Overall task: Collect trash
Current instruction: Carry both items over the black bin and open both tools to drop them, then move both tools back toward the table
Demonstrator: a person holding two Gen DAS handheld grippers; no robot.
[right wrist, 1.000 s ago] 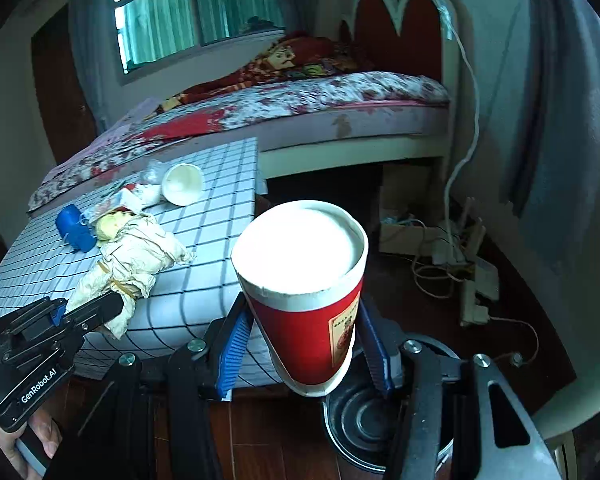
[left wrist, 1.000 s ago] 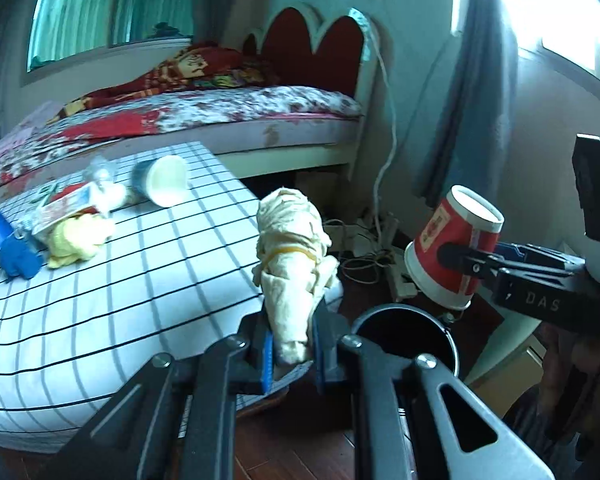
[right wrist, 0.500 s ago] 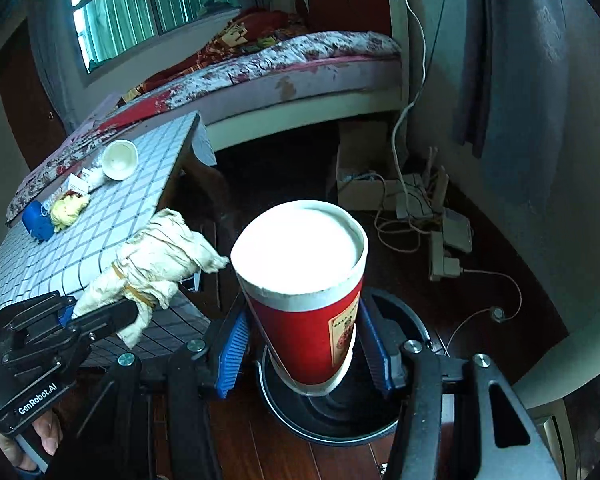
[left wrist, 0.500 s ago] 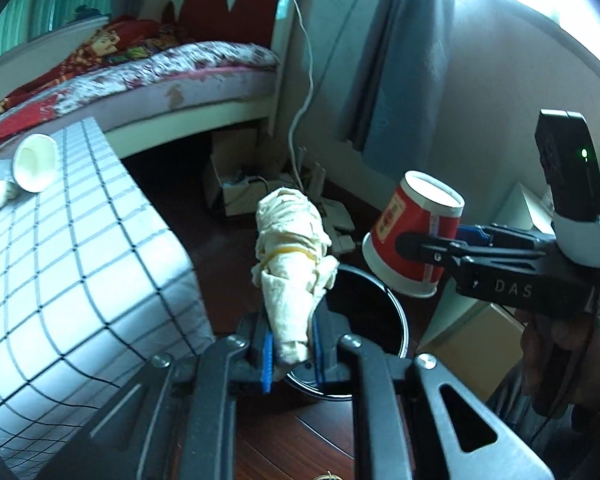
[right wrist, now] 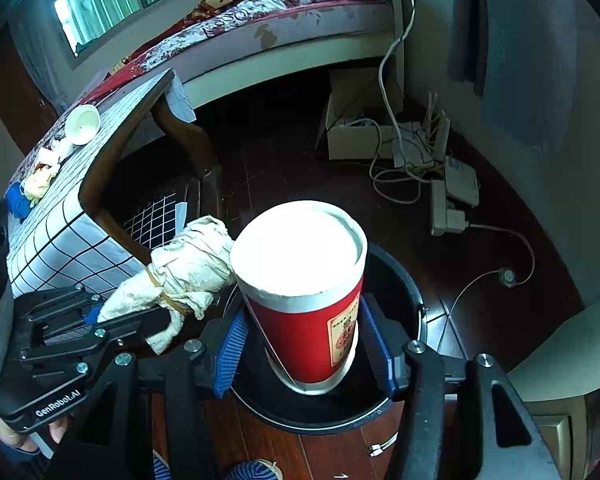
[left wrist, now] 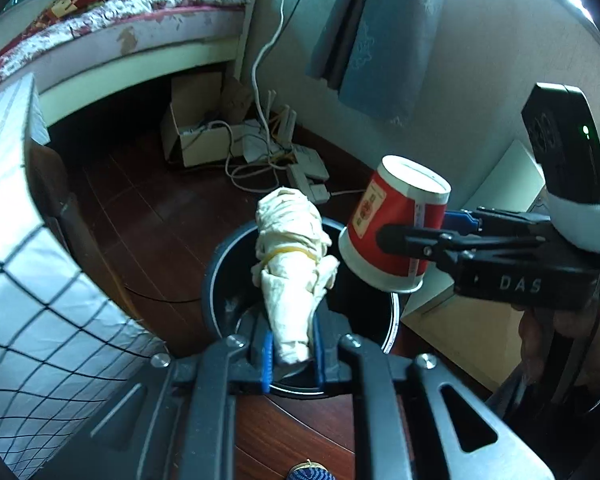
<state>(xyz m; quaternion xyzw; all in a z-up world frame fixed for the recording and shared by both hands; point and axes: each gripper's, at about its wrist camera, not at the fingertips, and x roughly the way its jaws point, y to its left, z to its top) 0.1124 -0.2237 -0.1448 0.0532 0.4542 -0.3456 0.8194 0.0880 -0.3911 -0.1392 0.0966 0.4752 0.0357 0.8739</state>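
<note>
A black round trash bin (left wrist: 216, 280) stands on the dark wood floor, its mouth open. My left gripper (left wrist: 290, 344) is shut on a crumpled cream paper wad (left wrist: 288, 256) tied with a yellow rubber band, held over the bin's mouth. My right gripper (right wrist: 306, 344) is shut on a red paper cup (right wrist: 300, 248) with a white inside, held upright and slightly tilted over the bin (right wrist: 416, 304). In the left wrist view the cup (left wrist: 396, 232) hangs just right of the wad; the two nearly touch.
The grid-cloth table (right wrist: 52, 240) stands left of the bin, with a white cup (right wrist: 82, 124) and other scraps on it. A cardboard box (right wrist: 352, 140), power strips (right wrist: 452, 188) and cables lie on the floor behind. A pale cabinet (left wrist: 500, 200) is at the right.
Both grippers have come down and away from the table, carrying the wad and the cup to above the bin's mouth. The grips have not changed.
</note>
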